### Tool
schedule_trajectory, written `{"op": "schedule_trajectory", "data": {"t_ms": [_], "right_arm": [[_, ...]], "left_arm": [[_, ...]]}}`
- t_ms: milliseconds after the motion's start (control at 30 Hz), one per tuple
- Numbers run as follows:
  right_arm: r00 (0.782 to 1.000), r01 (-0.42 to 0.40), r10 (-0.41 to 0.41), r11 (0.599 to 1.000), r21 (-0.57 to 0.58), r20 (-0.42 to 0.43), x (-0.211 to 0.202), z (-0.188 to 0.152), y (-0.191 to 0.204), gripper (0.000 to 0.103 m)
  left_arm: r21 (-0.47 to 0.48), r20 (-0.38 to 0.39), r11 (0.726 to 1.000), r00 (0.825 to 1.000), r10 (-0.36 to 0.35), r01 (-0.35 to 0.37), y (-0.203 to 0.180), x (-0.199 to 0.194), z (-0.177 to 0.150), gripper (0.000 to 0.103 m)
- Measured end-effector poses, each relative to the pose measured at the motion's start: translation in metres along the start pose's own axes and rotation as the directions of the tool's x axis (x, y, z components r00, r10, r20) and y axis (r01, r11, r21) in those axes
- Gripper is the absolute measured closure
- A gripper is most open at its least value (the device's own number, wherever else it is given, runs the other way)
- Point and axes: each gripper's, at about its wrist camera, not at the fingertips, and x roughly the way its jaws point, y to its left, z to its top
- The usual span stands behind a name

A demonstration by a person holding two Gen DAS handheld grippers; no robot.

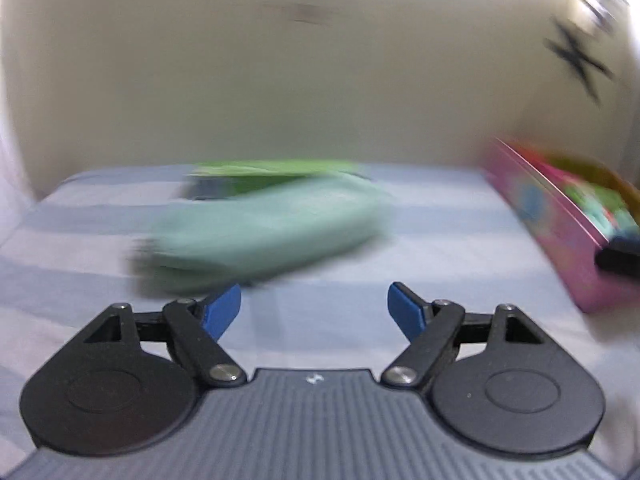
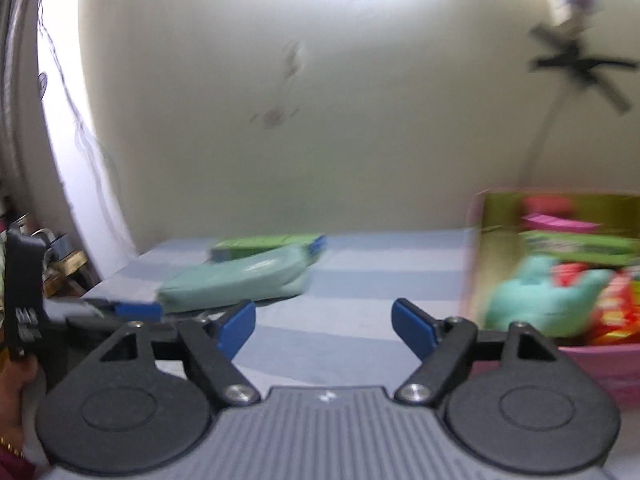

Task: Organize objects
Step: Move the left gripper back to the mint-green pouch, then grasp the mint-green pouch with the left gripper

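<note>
- We see a blue-striped bed (image 2: 340, 276).
- A mint pouch (image 2: 240, 280) lies at eleven o'clock, a green box (image 2: 264, 243) touching behind it.
- A pink box (image 2: 592, 364) rests at three o'clock.

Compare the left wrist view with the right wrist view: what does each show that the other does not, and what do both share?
Only the left wrist view: the pink box's patterned outer side wall.

Only the right wrist view: the left claw low at the left edge, a hand beside it, and a mint plush toy among red packets inside the box.

Both: a mint green pouch lying on a green packet on the blue striped sheet, a ceiling fan, and an open, empty claw in front, left and right.
</note>
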Motion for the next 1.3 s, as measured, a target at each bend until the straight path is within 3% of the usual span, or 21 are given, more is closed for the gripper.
{"op": "schedule_trajectory", "data": {"t_ms": [100,233,400,433,500,533,600,700,900,1000,1133,1300], "right_arm": [[0.997,-0.061,0.062,0.998,0.014,-0.045,0.056,0.02,0.008,0.033],[0.99,-0.083,0.091,0.993,0.082,-0.109,0.132,0.041,0.006,0.035],[0.975,-0.101,0.135,0.977,0.189,-0.179,0.201,0.05,-0.008,0.04],[0.971,-0.095,0.134,0.977,0.193,-0.199,0.211,0.048,-0.008,0.043],[0.972,-0.088,0.124,0.98,0.178,-0.199,0.213,0.043,-0.006,0.045],[0.973,-0.091,0.124,0.981,0.169,-0.196,0.209,0.04,-0.005,0.049],[0.974,-0.086,0.116,0.985,0.153,-0.197,0.198,0.033,-0.004,0.052],[0.978,-0.061,0.085,0.99,0.131,-0.192,0.17,0.022,0.0,0.053],[0.984,-0.054,0.064,0.997,0.06,-0.167,0.069,-0.027,0.004,0.053],[0.991,-0.016,0.026,0.997,0.072,-0.131,0.014,-0.052,-0.005,0.054],[0.995,0.08,-0.084,0.995,0.061,0.05,-0.067,-0.055,-0.02,0.054],[0.946,0.199,-0.215,0.976,0.087,0.243,-0.14,-0.041,-0.054,0.054]], "left_arm": [[-0.144,0.012,0.985,0.995,0.102,-0.099,0.055,0.007,0.018,0.02],[-0.274,-0.05,0.952,0.99,0.129,-0.137,0.101,0.039,0.032,0.02],[-0.418,-0.116,0.907,0.993,0.009,-0.057,0.119,0.079,0.027,0.02],[-0.422,-0.122,0.906,0.992,-0.013,-0.041,0.115,0.085,0.026,0.019],[-0.362,-0.105,0.931,0.994,0.001,-0.04,0.1,0.091,0.026,0.022],[-0.333,-0.1,0.942,0.995,-0.002,-0.032,0.092,0.09,0.025,0.028],[-0.295,-0.108,0.954,0.994,0.019,-0.05,0.081,0.085,0.023,0.028],[-0.31,-0.127,0.951,0.992,-0.024,-0.017,0.081,0.074,0.017,0.031],[-0.324,-0.133,0.944,0.985,-0.109,0.06,0.062,0.01,-0.027,0.035],[-0.291,-0.11,0.95,0.982,-0.151,0.114,0.031,-0.021,-0.048,0.037],[-0.25,-0.063,0.941,0.966,-0.249,0.227,-0.017,-0.048,-0.04,0.038],[-0.102,0.056,0.933,0.939,-0.341,0.345,-0.099,-0.076,0.003,0.037]]}}
